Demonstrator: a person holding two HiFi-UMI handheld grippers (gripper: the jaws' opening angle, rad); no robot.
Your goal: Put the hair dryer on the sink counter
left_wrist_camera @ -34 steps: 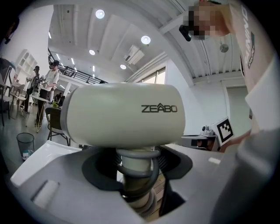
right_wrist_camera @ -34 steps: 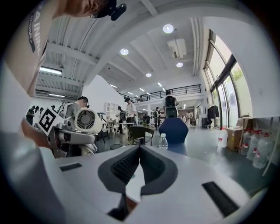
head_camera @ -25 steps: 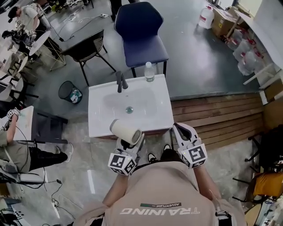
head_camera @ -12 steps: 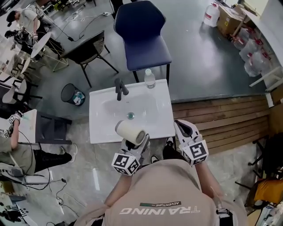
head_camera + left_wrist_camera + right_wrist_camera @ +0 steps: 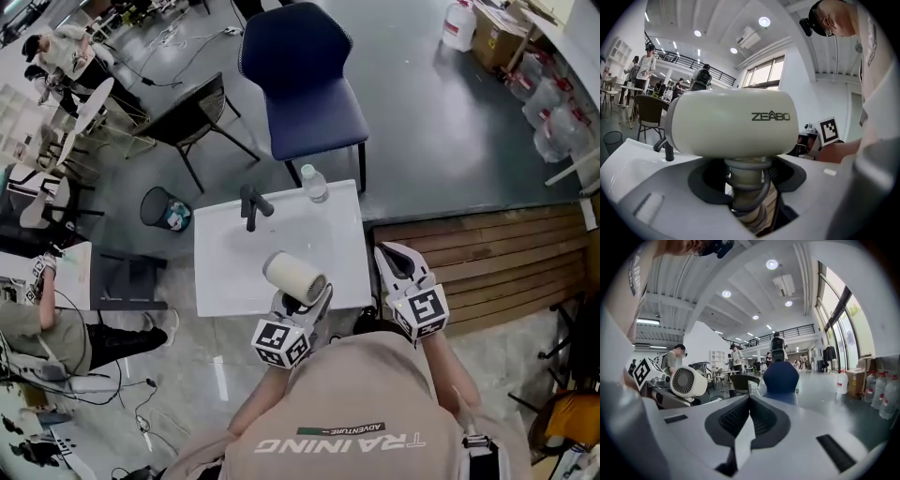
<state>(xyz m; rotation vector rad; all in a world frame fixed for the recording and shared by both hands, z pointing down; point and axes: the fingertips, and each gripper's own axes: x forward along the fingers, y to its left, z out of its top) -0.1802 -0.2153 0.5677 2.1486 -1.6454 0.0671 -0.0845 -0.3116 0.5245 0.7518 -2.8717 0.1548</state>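
Observation:
A cream hair dryer (image 5: 294,277) hangs over the front part of the white sink counter (image 5: 220,281). My left gripper (image 5: 302,302) is shut on its handle. In the left gripper view the dryer's barrel (image 5: 733,122) lies across the top. Its handle, wrapped in a grey coiled cord (image 5: 746,180), stands between the jaws of the left gripper (image 5: 745,192). My right gripper (image 5: 396,261) hovers at the counter's front right corner, shut and holding nothing. In the right gripper view the pads of the right gripper (image 5: 749,404) meet, and the dryer's grille (image 5: 686,380) shows at the left.
A dark faucet (image 5: 251,202) and a small water bottle (image 5: 314,184) stand at the counter's back edge. The basin drain (image 5: 279,251) lies just beyond the dryer. Behind the sink stand a blue chair (image 5: 302,80) and a black chair (image 5: 192,117). A bin (image 5: 162,207) sits left, wooden decking (image 5: 478,258) right.
Both grippers have moved forward toward the sink. The hair dryer, before at the counter's front edge, now hangs over the counter. The left grip has not changed.

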